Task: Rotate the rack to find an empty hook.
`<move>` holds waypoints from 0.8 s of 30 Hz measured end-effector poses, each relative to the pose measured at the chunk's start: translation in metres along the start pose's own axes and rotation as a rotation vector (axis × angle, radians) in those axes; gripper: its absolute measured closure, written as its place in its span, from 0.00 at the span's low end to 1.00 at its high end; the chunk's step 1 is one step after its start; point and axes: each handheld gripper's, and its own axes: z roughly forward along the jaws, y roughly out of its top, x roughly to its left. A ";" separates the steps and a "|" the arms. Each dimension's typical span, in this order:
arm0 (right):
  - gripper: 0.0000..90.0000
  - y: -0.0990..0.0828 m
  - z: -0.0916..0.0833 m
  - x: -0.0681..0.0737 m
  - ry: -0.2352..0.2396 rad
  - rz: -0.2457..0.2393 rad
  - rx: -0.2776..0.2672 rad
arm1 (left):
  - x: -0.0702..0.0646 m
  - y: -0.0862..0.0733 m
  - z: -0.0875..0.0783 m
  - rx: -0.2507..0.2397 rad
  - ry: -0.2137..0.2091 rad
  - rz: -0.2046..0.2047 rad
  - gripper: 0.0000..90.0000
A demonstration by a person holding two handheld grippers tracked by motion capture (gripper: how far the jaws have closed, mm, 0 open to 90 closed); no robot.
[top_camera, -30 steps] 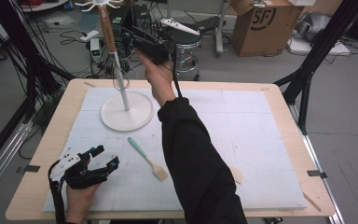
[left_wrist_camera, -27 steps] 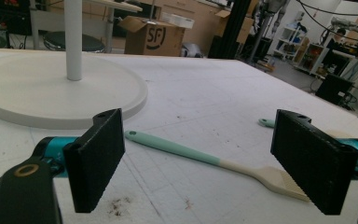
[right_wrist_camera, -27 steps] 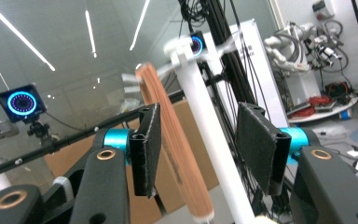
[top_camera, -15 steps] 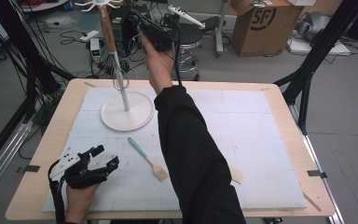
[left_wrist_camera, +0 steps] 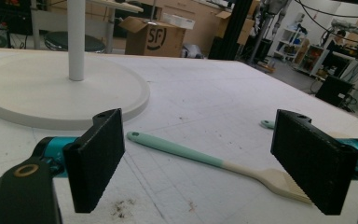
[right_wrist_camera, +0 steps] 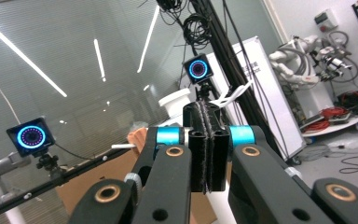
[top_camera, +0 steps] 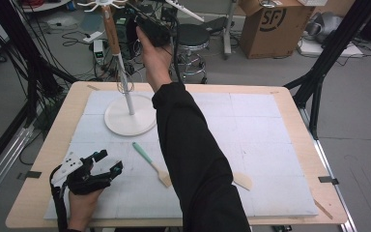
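While the left tool (top_camera: 110,161) rests on the white-topped bench (top_camera: 290,145) with its black pads spread wide and nothing between them, the right tool (right_wrist_camera: 206,149) has just closed its jaws. The pads now press flat together, and nothing can be seen caught in them. The right hand has also risen and now hangs beside the top of the tall white hanging stand with a wooden upper pole and round base (top_camera: 125,96). Judging by this, the tool carries nothing, and any hanging on the stand has yet to start or has been broken off. The spatula with a mint-green handle and pale head (top_camera: 150,163) lies flat on the bench between the stand's base and the left tool, untouched and apart from both. A second pale flat piece (top_camera: 241,181) lies near the bench's front right, partly hidden by the black sleeve (top_camera: 188,145). That outstretched arm crosses above the spatula, so it stands in the way of a reach from the right. Beyond the bench are a round black stool (top_camera: 193,36) and a brown cardboard box (top_camera: 270,24).
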 end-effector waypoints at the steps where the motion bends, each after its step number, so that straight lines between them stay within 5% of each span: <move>1: 1.00 0.000 0.001 0.001 0.003 0.006 0.005 | 0.000 0.000 0.000 -0.002 -0.001 0.000 0.20; 24: 1.00 -0.019 0.020 0.025 0.045 -0.030 0.052 | -0.001 0.001 0.001 -0.018 -0.024 -0.024 0.20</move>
